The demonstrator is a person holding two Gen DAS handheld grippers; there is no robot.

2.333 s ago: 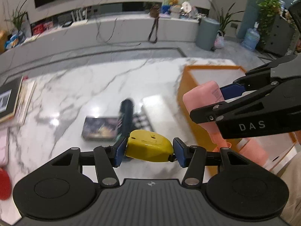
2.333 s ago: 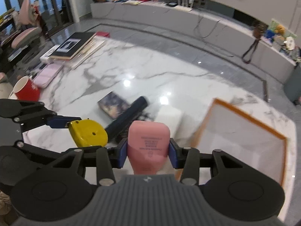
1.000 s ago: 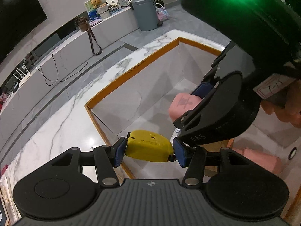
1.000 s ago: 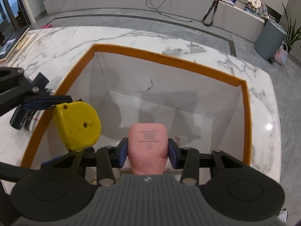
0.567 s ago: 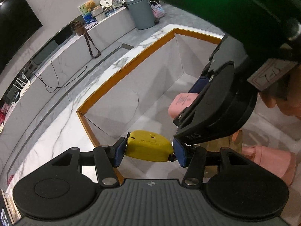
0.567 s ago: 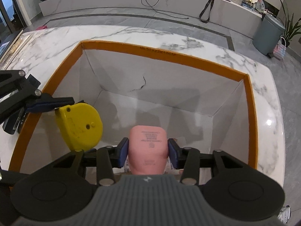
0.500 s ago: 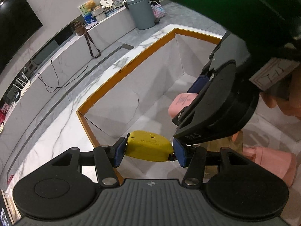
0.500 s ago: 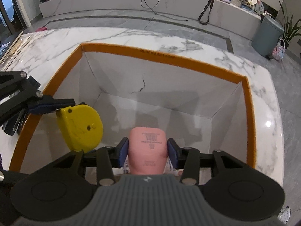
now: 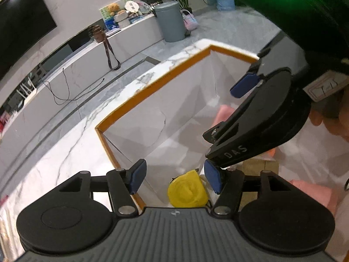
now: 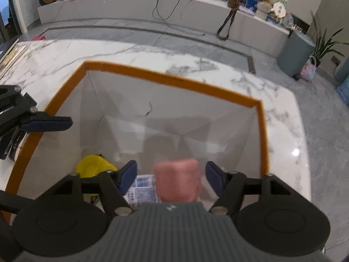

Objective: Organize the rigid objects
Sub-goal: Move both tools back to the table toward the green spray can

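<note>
Step in hand was the release into the orange-rimmed box [image 10: 170, 77], which stood on the marble bench [image 10: 65, 52].

Left tool [image 9: 174, 175]: its jaws were opening, with nothing pressed between the blue pads. The yellow tape measure [image 9: 187, 193] sat below them, low in the centre of the left wrist view and close to the box's near wall; in the right wrist view it showed at lower left [image 10: 93, 168]. Whether it had come to rest I could not tell.

Right tool [image 10: 171, 176]: its jaws were also opening, each pad clear of the pink block [image 10: 177, 179] between them. The block was blurred, which I judged to mean it was dropping free toward the box floor. A printed packet [image 10: 142, 188] lay beneath it, and another pink item [image 9: 314, 193] showed at lower right of the left wrist view.

Next move, in my judgement: lift both tools straight up clear of the rim, keeping them from knocking each other since they crowd closely, then return to the bench for the remaining objects.
</note>
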